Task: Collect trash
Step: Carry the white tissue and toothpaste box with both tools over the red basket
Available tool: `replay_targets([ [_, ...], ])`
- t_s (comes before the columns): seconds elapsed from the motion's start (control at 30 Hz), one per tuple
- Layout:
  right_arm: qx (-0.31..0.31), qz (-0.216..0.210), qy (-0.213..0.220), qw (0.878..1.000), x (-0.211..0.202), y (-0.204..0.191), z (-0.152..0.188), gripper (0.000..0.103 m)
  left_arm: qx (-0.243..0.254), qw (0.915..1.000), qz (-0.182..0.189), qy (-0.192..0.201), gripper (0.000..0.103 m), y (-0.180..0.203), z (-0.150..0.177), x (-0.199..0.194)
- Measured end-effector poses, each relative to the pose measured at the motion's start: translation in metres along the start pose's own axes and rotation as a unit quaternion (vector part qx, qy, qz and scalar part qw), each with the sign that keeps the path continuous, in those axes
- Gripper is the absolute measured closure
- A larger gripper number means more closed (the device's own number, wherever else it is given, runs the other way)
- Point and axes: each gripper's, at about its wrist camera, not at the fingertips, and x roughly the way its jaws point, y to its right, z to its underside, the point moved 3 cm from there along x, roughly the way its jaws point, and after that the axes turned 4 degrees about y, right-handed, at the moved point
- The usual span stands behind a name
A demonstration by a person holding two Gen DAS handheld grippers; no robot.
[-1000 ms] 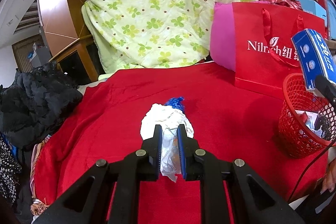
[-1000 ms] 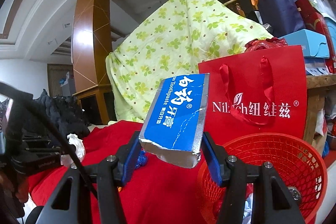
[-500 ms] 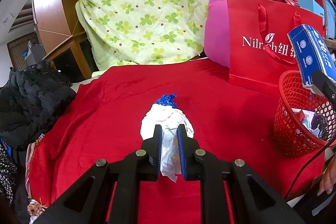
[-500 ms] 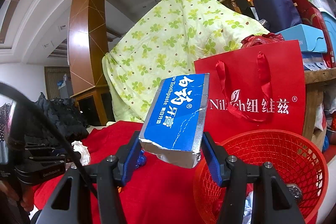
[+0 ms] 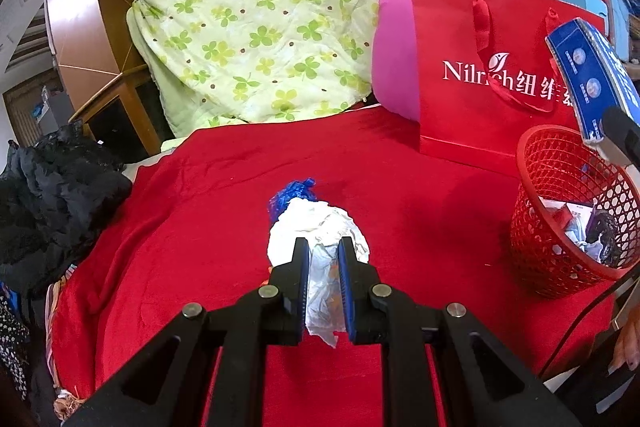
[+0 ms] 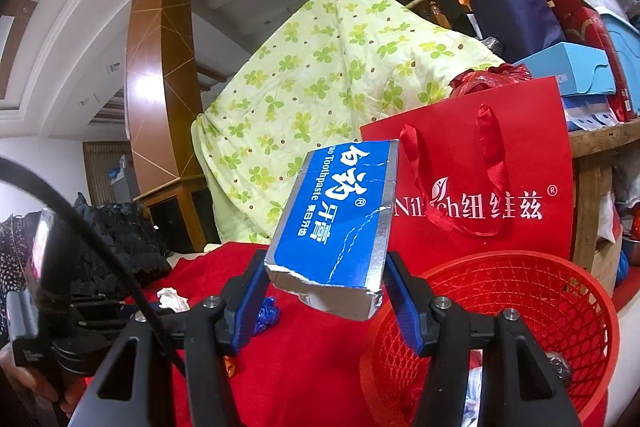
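Unchanged: left claw (image 5: 323, 259) clamped on tissue (image 5: 318, 227); right claw (image 6: 325, 277) gripping box (image 6: 340, 223). Basket (image 5: 560, 267) contents visible left view only.

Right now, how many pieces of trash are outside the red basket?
3: crumpled white paper in the left gripper, blue wrapper just behind it on the red cloth, toothpaste box in the right gripper.

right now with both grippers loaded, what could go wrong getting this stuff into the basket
The right gripper pinches the toothpaste box only at its lower end, tilted, beside the red basket's rim; released here, it may miss. The left gripper holds the crumpled white paper by a thin fold, which could slip.
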Motion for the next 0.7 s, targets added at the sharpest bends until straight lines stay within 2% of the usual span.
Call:
replay_targets([
  [0.53,0.037,0.020,0.009,0.999,-0.010,0.024,-0.012,0.042,0.015,0.9996,0.023,0.009,0.087,0.022,-0.009,-0.006],
  [0.7,0.043,0.040,0.022,0.998,-0.019,0.040,-0.019,0.042,0.007,0.9986,0.050,0.017,0.087,0.028,-0.016,-0.011],
])
